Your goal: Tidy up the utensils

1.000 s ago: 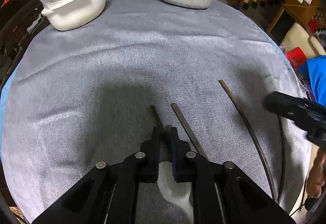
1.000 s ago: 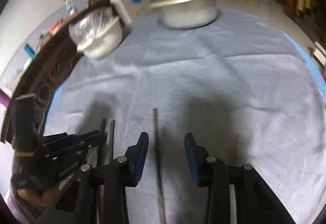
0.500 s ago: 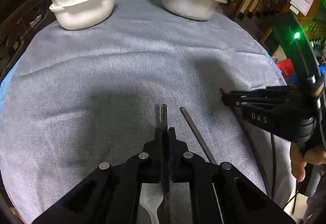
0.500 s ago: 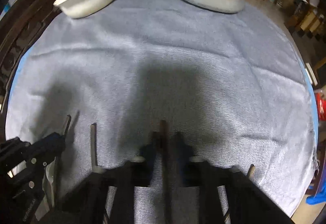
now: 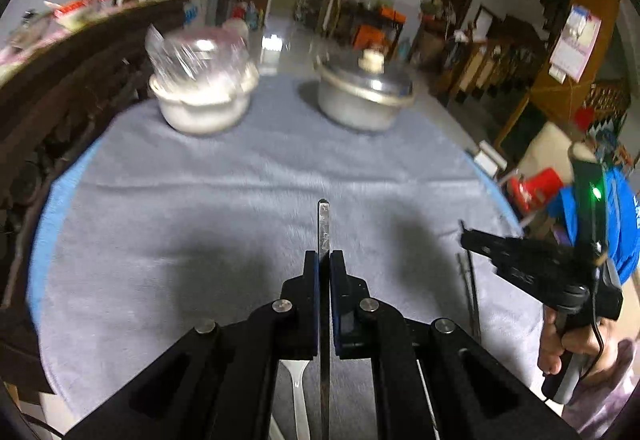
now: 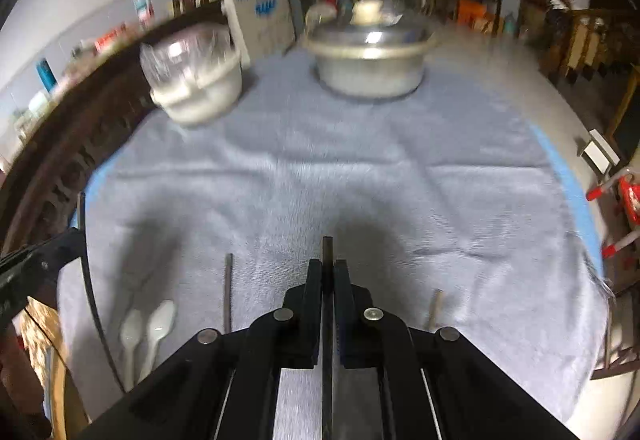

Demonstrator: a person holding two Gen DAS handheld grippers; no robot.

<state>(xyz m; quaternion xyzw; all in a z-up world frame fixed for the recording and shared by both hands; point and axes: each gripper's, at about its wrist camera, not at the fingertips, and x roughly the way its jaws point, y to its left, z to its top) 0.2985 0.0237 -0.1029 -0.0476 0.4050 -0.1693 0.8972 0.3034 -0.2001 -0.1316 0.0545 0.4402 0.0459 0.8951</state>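
Observation:
My left gripper (image 5: 324,256) is shut on a metal chopstick (image 5: 323,224), held lifted above the grey cloth; its tip sticks out past the pads. A white spoon (image 5: 296,380) lies below the gripper. My right gripper (image 6: 328,266) is shut on a dark chopstick (image 6: 327,250), also raised above the cloth. In the right wrist view another dark chopstick (image 6: 228,292) lies on the cloth to the left, two white spoons (image 6: 148,328) lie further left, and a wooden stick (image 6: 434,306) lies to the right. The right gripper also shows at the right of the left wrist view (image 5: 464,236).
A white bowl with a plastic bag (image 5: 204,96) and a lidded metal pot (image 5: 364,96) stand at the far side of the round table with the grey cloth (image 5: 200,208). A dark wooden rail (image 5: 60,88) runs along the left. Dark sticks (image 5: 470,292) lie at the right.
Both grippers have lifted with their chopsticks and tilted up, so the room is now in view. A second ago the right gripper was open around its chopstick; it has shut on it.

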